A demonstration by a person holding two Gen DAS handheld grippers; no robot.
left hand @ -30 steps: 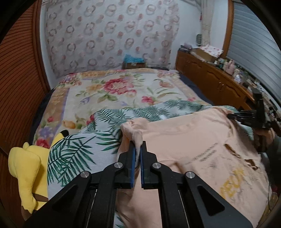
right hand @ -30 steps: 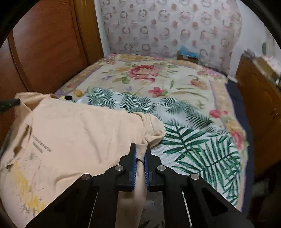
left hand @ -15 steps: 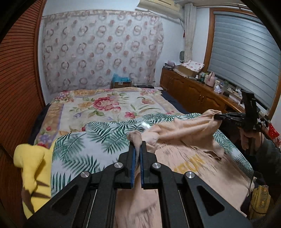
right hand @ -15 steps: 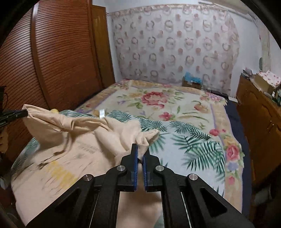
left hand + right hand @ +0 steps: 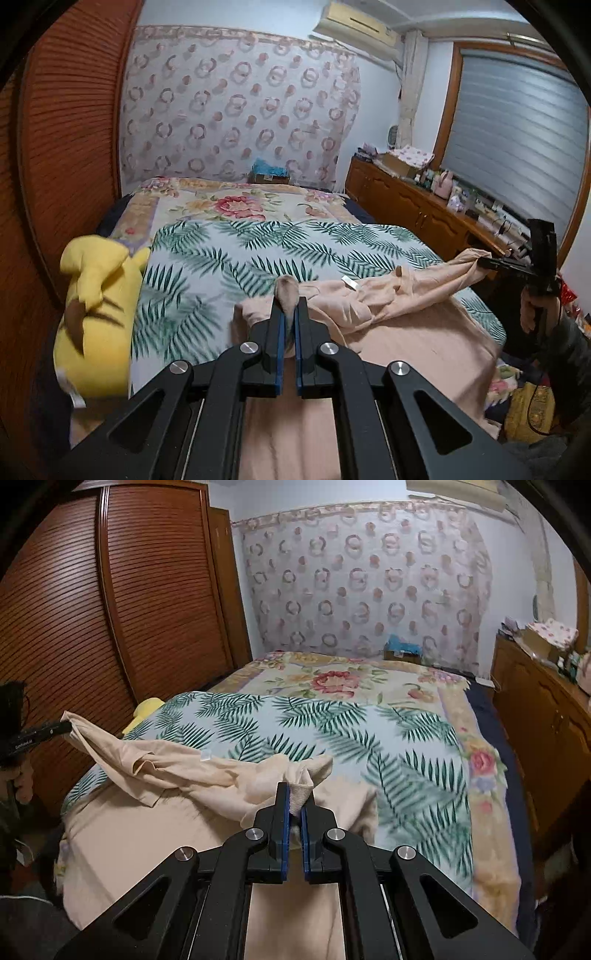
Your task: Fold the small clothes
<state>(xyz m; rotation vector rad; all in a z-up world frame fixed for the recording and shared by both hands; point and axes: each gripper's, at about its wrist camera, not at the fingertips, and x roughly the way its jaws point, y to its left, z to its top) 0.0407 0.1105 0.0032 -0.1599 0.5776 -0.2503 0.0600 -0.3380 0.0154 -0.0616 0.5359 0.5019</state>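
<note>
Left tool [image 5: 290, 317] and right tool [image 5: 294, 805] are each clamped on a corner of the peach shirt [image 5: 388, 325], which droops between them over the near edge of the bed [image 5: 369, 731]. Looks like folding's barely begun, no clean crease yet.

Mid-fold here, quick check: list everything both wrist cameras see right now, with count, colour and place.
T-shirt: one, peach, near end of bed, pinched at two corners.
Leaf blanket: one, white and green, under the T-shirt.
Floral bedspread: one, cream, far half of bed.
Plush toy: one, yellow, bed's left edge.
Wardrobe: one, brown, left wall.
Sideboard: one, brown, cluttered, under the window.
Left gripper: black, shut on T-shirt.
Right gripper: black, shut on T-shirt.
</note>
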